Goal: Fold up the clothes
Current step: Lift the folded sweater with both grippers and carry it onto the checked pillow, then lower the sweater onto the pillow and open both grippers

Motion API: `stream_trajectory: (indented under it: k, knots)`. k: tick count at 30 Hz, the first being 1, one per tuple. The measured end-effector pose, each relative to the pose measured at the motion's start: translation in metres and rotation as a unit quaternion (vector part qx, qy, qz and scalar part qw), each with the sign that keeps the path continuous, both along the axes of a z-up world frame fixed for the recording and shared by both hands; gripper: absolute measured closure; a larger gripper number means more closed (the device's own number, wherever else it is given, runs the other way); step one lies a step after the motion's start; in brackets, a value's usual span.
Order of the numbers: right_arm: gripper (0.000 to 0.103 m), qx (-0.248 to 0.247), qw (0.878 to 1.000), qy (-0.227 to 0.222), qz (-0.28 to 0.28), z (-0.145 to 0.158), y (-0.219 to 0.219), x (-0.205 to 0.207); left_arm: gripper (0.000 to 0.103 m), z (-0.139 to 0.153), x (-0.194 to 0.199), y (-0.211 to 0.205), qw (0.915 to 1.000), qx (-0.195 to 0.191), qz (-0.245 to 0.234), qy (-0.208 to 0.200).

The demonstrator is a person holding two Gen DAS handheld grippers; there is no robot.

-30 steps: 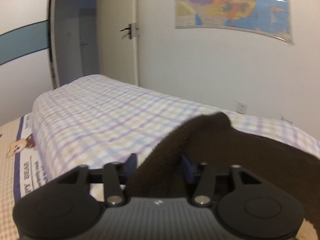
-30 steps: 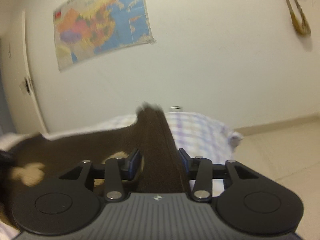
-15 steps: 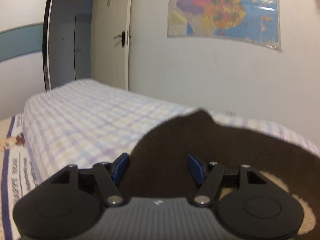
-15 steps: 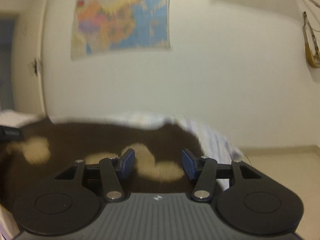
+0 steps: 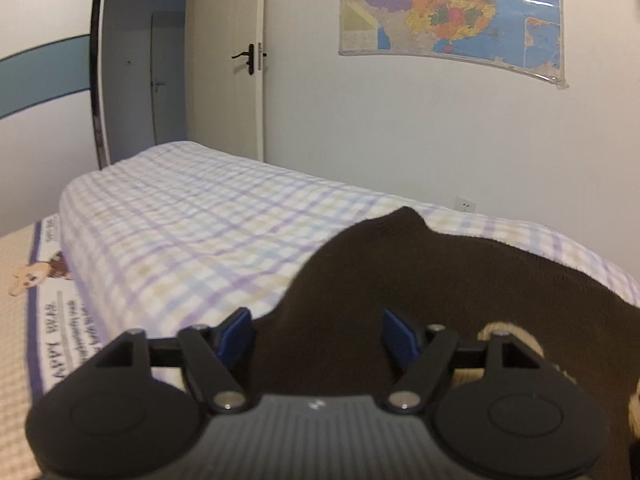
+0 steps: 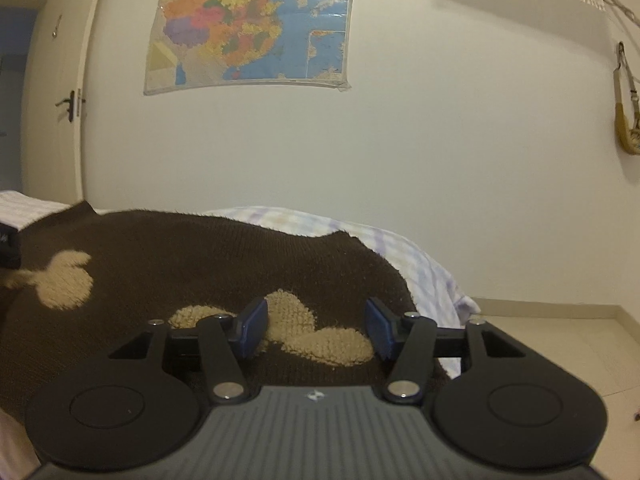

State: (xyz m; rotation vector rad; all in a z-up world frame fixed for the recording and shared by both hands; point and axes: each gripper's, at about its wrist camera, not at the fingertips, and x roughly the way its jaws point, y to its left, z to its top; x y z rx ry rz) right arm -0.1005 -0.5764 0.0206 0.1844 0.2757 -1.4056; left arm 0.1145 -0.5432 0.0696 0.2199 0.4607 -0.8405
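Left wrist view: the left gripper (image 5: pixel 318 336) has its blue pads wide apart over the brown sweater (image 5: pixel 460 300) — holding nothing. So does the right gripper (image 6: pixel 316 332). Spread flat on the checked bed (image 5: pixel 192 224), it is easy to fold.

Checked bed cover (image 5: pixel 192 220), brown sweater (image 6: pixel 200 248) (tan patches) spread on top

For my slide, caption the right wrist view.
Open right tool above a brown sweater with tan patches, spread on a checked bed.
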Motion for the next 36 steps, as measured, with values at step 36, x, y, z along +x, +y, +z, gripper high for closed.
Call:
stream_trajectory:
  k: [36]
  knots:
    - [0.000,0.006,0.986,-0.038,0.160,0.025,0.095,0.000,0.000,-0.013,-0.056,0.215,0.9753,0.095,0.192,0.053]
